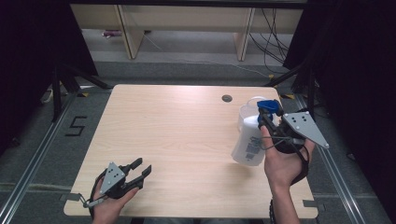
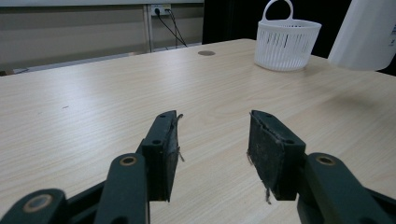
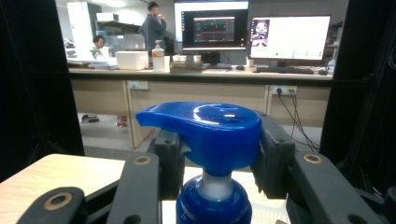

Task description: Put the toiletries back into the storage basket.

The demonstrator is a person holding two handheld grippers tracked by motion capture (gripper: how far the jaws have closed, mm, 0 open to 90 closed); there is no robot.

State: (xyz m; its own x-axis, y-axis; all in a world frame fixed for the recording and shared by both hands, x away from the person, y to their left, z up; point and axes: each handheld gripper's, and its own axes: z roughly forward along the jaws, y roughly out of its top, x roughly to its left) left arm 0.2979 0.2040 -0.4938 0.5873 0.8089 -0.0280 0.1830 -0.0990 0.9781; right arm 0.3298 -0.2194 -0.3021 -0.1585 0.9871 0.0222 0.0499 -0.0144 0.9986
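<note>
A white pump bottle with a blue pump head hangs tilted above the right side of the table, clear of the top. My right gripper is shut on the pump head, one jaw on each side of it. In the left gripper view the bottle's base floats at the upper right, its shadow on the wood below. My left gripper rests low near the front left corner, open, with nothing between its worn pads.
A white plastic basket with a loop handle stands at the table's far right, partly behind the bottle in the high view. A round cable hole sits near the far edge. Dark curtains flank both sides.
</note>
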